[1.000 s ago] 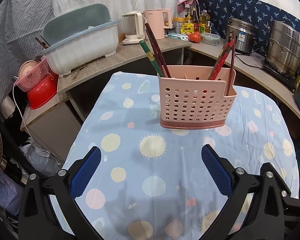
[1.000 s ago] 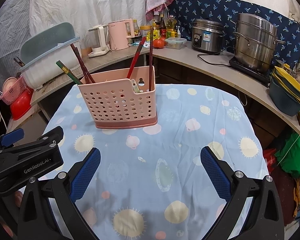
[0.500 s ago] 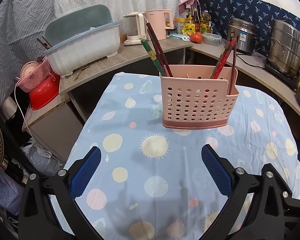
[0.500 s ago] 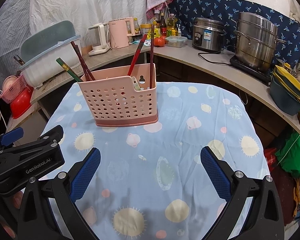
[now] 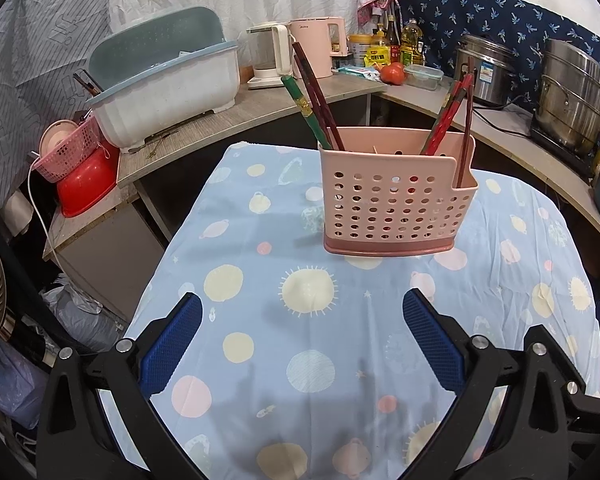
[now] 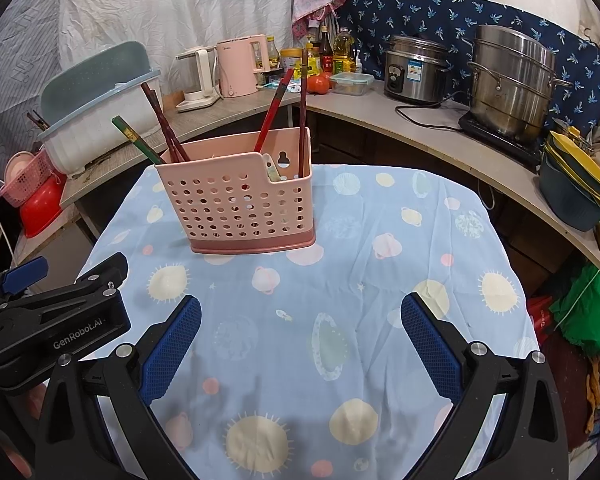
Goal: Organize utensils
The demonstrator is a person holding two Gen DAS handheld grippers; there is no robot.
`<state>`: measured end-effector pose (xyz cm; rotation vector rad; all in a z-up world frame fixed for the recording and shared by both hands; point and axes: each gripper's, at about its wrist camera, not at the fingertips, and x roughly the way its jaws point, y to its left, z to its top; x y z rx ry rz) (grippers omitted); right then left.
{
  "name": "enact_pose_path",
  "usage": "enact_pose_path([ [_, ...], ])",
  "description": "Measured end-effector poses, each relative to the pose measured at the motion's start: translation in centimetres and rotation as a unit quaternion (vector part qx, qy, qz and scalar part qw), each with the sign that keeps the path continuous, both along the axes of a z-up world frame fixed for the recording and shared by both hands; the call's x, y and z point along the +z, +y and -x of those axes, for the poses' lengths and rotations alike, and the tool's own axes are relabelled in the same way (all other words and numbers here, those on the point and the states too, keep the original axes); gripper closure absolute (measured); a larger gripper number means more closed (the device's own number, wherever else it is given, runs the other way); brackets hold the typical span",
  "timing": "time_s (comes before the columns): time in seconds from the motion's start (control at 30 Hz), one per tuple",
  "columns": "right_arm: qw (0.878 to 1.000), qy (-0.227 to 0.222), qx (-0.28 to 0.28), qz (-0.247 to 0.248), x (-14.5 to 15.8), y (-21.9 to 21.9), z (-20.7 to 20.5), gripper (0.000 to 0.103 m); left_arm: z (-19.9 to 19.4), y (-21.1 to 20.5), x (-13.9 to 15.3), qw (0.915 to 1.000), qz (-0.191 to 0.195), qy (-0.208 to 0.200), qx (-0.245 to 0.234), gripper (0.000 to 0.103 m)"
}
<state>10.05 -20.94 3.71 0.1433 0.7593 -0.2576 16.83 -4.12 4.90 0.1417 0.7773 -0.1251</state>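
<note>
A pink perforated utensil holder (image 5: 396, 196) stands upright on the table's blue patterned cloth (image 5: 308, 340); it also shows in the right wrist view (image 6: 240, 200). Green and dark red chopsticks (image 5: 312, 100) lean out of its left side, red ones (image 5: 448, 112) out of its right side. My left gripper (image 5: 300, 340) is open and empty, held above the cloth short of the holder. My right gripper (image 6: 300, 340) is open and empty, to the right of the left gripper's body (image 6: 52, 320).
A white and blue dish rack (image 5: 160, 80) sits on the counter at the back left, above a red basin (image 5: 84, 188). Kettles (image 5: 268, 56), bottles, a rice cooker (image 6: 416, 68) and a steel steamer pot (image 6: 512, 84) line the curved counter. Stacked bowls (image 6: 576, 188) stand at the right.
Both grippers have eased slightly, so the holder sits a little lower and nearer in both views. Both stay open and empty.
</note>
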Motion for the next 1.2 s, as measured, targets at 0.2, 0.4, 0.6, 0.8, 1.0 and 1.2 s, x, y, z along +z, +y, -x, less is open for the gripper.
enact_pose_path([
  [0.2,1.000,-0.001,-0.001,0.000,-0.01,-0.09,0.09,0.006,0.05,0.02,-0.02,1.0000,0.001,0.000,0.001,0.007],
  [0.4,1.000,-0.001,-0.001,0.004,0.09,-0.05,0.19,0.006,0.09,0.17,-0.06,1.0000,0.001,-0.005,0.005,0.007],
  [0.6,1.000,0.000,-0.002,0.003,0.10,-0.07,0.29,0.006,0.29,0.06,0.02,0.9999,-0.006,-0.011,0.002,0.008],
  [0.8,1.000,0.000,-0.002,0.004,0.12,-0.08,0.38,0.006,0.23,-0.06,-0.03,0.9999,-0.007,-0.011,0.000,0.008],
  [1.0,1.000,-0.001,-0.002,0.004,0.13,-0.08,0.40,0.006,0.23,-0.19,-0.02,0.9999,-0.009,-0.010,-0.001,0.008],
  [1.2,1.000,-0.002,-0.003,0.004,0.17,-0.12,0.37,0.006,0.23,-0.28,-0.08,0.9999,-0.009,-0.010,-0.001,0.008],
])
